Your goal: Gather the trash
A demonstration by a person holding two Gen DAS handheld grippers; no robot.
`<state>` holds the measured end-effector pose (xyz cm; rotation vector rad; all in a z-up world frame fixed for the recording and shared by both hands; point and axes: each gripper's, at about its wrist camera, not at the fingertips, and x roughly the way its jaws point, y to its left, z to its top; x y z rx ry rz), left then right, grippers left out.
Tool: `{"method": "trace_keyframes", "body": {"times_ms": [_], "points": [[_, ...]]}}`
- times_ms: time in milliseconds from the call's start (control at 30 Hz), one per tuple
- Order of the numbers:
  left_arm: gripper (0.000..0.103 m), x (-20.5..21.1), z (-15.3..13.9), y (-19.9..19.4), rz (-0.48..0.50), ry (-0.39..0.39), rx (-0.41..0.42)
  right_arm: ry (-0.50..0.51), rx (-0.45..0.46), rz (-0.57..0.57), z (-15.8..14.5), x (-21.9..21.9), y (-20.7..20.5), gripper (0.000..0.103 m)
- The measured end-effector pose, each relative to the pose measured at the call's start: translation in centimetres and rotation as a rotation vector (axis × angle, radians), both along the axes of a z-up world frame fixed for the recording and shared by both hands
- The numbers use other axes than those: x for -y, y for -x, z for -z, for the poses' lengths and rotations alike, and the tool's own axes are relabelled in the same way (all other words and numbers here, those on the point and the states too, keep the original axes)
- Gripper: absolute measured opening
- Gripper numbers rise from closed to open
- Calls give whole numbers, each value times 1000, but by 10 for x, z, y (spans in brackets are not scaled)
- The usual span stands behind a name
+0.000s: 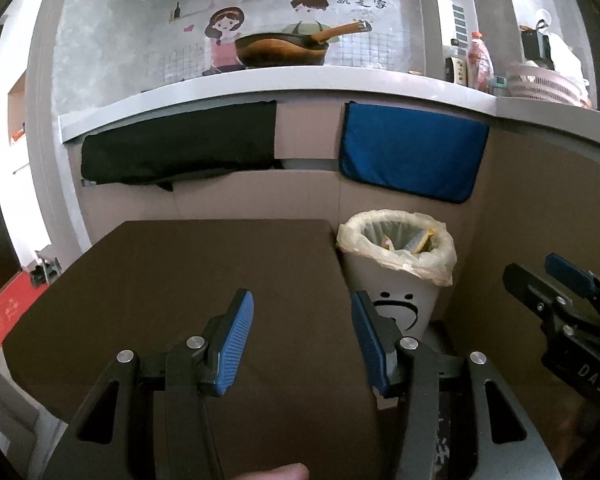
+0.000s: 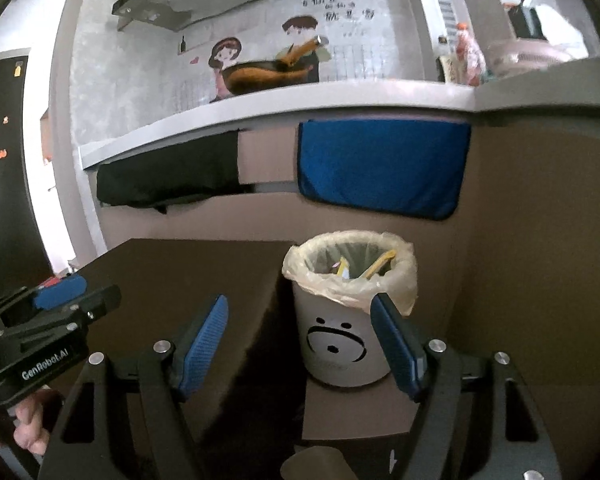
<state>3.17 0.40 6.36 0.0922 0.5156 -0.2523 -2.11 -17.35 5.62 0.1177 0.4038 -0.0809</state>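
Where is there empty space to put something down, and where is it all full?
The brown table shows a wide bare top, bordered by the cardboard wall behind and the trash bin on its right. The bin already holds wrappers. The counter's right end is crowded with bottles and a pink basket.

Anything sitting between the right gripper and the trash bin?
No. In the right wrist view the open right gripper faces the lined trash bin with only bare air between; its fingers frame the bin.
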Motion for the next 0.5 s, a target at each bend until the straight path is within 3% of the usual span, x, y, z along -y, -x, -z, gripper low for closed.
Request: {"method": "trace_keyframes", "body": {"times_ms": [200, 500], "points": [[52, -18, -10, 11, -85, -8, 51, 12, -9, -53, -3, -16, -6, 72], [52, -23, -9, 15, -123, -20, 28, 10, -2, -114, -3, -28, -1, 72]]}}
